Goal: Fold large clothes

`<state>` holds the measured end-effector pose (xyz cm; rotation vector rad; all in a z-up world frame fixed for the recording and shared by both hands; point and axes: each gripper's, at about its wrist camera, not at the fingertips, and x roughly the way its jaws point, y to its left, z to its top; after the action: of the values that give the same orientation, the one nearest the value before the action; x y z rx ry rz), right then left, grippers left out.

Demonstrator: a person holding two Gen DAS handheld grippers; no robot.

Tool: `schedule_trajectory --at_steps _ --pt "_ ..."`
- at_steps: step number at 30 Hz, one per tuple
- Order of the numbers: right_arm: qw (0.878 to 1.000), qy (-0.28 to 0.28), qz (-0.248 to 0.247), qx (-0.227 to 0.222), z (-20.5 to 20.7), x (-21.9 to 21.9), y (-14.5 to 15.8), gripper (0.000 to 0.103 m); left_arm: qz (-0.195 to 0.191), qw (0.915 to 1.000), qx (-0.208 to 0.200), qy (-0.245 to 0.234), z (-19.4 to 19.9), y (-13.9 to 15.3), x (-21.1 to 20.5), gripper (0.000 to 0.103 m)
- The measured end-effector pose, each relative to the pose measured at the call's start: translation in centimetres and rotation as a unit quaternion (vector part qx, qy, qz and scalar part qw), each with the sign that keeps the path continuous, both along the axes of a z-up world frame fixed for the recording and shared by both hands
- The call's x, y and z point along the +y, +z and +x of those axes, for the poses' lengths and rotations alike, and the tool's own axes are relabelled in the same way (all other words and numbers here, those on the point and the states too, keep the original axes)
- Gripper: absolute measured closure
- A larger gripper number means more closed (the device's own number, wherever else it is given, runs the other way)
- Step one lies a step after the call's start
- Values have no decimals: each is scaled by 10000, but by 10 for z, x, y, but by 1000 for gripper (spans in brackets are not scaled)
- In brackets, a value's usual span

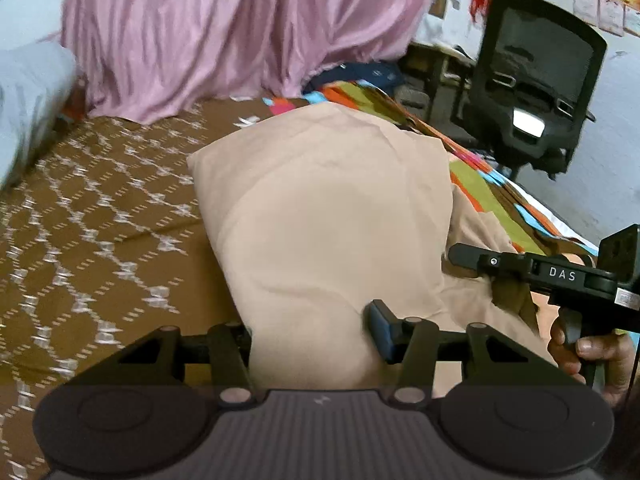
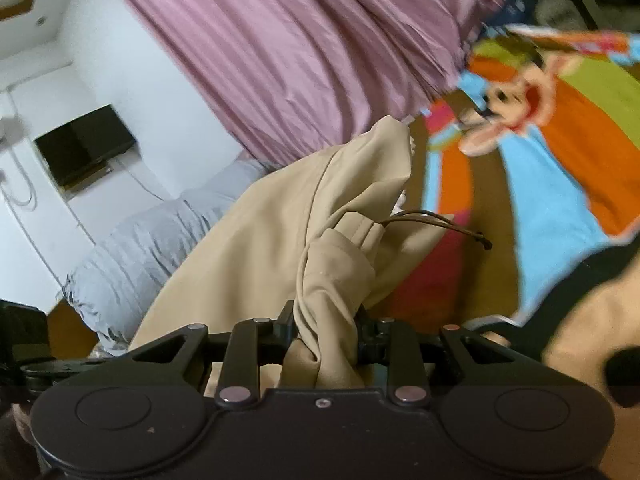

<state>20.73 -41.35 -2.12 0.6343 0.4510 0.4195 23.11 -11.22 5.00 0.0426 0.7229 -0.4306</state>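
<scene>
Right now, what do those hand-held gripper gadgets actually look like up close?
The left hand-held gripper is matte black: two round discs, ribbed grey plate, angular linkage arms with pale rivets, a blue pad on one finger. The right hand-held gripper looks alike, and its side reads "DAS". A bare hand holds its handle.

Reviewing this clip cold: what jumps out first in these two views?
The beige garment dominates, draped across the brown patterned bedspread with fabric between the left gripper's spread fingers. The right gripper is clamped on a bunched fold of it, a dark drawstring trailing out. Behind hangs a pink curtain.
</scene>
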Motion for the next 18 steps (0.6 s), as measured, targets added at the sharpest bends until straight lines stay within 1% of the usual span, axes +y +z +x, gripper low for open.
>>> schedule_trajectory --at_steps 2,4,6,9,11,13,14,15,16,18 --pt "9999 -15 -74 -116 5 21 8 74 54 9999 -47 147 5 4 20 49" --pt "9999 26 -110 -130 20 46 13 74 60 9994 -46 341 12 4 42 49" --pt "9996 150 -209 -120 39 73 15 74 -11 9985 -4 541 22 -3 66 48" --pt "9980 352 -507 -108 69 115 17 74 -217 9970 92 735 41 -25 98 48" --pt "9953 442 -850 -101 85 144 16 74 -355 9951 254 882 54 -50 118 47" --pt "9918 511 -1169 47 103 167 6 73 -437 9926 471 1028 61 -79 132 41" --pt "9897 545 -1312 200 110 177 -2 73 -532 9914 503 1085 62 -89 141 40" --pt "9877 561 -1429 304 115 183 -10 71 -621 9907 524 1088 63 -93 147 37" --pt "9850 554 -1591 376 117 189 -17 68 -654 9907 572 1048 64 -91 149 36" --pt "9807 448 -1859 418 117 195 -30 62 -619 9913 630 973 66 -86 149 35"
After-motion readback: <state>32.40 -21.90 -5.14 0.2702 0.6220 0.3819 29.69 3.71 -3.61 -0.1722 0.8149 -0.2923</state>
